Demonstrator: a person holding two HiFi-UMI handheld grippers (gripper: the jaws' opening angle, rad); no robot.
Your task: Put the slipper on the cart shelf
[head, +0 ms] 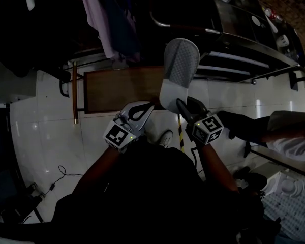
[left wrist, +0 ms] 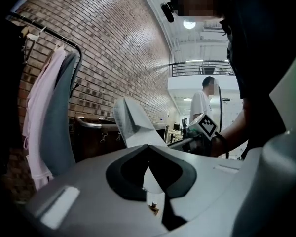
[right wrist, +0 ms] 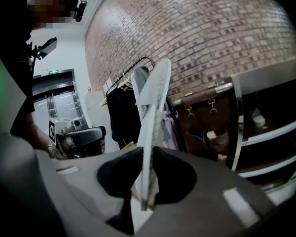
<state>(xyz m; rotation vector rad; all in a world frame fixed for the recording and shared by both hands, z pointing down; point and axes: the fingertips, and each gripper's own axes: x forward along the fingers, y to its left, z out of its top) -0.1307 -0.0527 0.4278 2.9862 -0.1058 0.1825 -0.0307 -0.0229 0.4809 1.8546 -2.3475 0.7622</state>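
Pinching one grey slipper (head: pixel 179 67) by its heel edge: right tool (head: pixel 181 104) | slipper: upright in the air, toe up, near the one cart (head: pixel 244 39), not on its shelves | left tool (head: pixel 145 110): jaws pressed together, empty | tools: two

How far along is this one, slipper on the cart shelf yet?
Not yet. Done: the grey fabric slipper is lifted, clamped at its lower end by the right gripper. In hand: it stands upright in the air, short of the metal cart shelf; the left gripper is shut, empty. Left: set it on the shelf, release.
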